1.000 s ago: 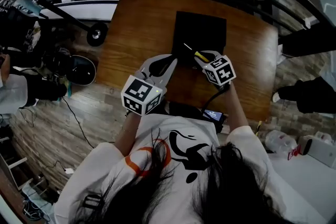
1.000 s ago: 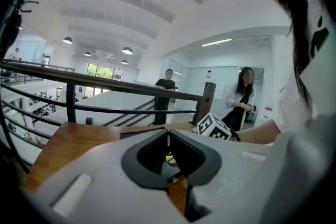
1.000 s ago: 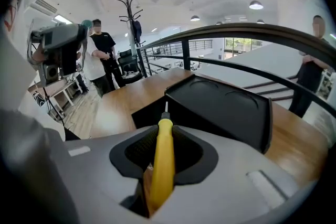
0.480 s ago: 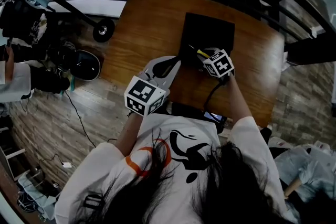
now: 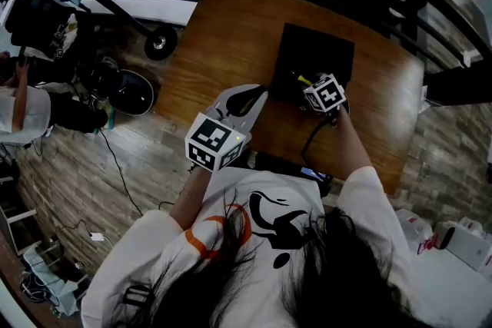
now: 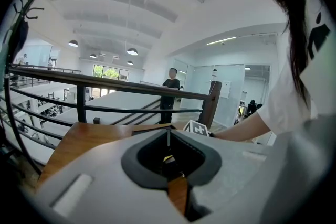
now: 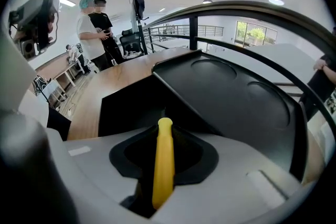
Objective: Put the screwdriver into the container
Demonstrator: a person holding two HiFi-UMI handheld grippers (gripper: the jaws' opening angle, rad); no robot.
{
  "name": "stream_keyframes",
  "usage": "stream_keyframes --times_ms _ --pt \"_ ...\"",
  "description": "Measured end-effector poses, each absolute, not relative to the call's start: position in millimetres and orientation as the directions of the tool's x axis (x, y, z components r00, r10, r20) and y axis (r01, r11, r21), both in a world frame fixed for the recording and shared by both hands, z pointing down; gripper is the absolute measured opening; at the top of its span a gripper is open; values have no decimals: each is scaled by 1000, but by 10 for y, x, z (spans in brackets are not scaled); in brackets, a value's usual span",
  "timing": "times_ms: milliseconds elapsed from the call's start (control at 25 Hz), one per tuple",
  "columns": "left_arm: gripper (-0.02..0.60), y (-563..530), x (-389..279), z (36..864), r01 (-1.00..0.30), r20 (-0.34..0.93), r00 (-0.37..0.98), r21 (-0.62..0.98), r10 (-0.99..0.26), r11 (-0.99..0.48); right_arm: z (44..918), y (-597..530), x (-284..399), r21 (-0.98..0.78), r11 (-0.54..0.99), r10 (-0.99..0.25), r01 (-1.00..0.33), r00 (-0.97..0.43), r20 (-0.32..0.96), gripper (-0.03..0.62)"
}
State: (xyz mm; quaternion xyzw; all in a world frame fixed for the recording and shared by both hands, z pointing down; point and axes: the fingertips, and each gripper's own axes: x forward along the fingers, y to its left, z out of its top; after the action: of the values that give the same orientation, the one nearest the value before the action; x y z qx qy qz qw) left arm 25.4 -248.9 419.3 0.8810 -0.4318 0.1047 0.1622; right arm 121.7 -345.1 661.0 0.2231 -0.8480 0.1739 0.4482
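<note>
My right gripper (image 5: 306,85) has slid further over the near edge of the black container (image 5: 319,50), pinching the yellow screwdriver (image 7: 163,162), its metal tip hard to see, while my left gripper (image 5: 256,94) sits beside it, pressed together on nothing.

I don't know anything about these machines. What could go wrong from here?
1. The right tool grips the yellow screwdriver only by its slim handle. It might swivel or slip out early and miss the black container.
2. The left tool is shut and isn't steadying the container, so a knock from the screwdriver could slide it across the table.
</note>
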Motion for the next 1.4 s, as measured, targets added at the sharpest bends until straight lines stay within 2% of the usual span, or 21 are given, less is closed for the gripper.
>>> stream_keyframes --times_ms 400,600,720,1120,1400 --pt "0 -2491 216 4217 -796 333 604 197 -724 -573 6692 -3455 1311 -86 827 -212 -555 -451 867 111" --pt "0 -2484 262 4238 -789 335 612 199 -716 -582 6692 -3417 1316 -137 807 -191 -574 -473 860 177" --pt "0 -2484 262 4240 -786 337 616 198 -712 -586 6689 -3403 1316 -142 801 -189 -582 -471 862 193" --pt "0 -2479 230 4233 -774 343 630 206 -696 -599 6460 -3425 1334 -141 775 -248 -616 -502 828 172" --pt "1 -2441 173 4212 -761 338 646 213 -685 -613 6003 -3370 1328 -174 709 -372 -683 -572 731 156"
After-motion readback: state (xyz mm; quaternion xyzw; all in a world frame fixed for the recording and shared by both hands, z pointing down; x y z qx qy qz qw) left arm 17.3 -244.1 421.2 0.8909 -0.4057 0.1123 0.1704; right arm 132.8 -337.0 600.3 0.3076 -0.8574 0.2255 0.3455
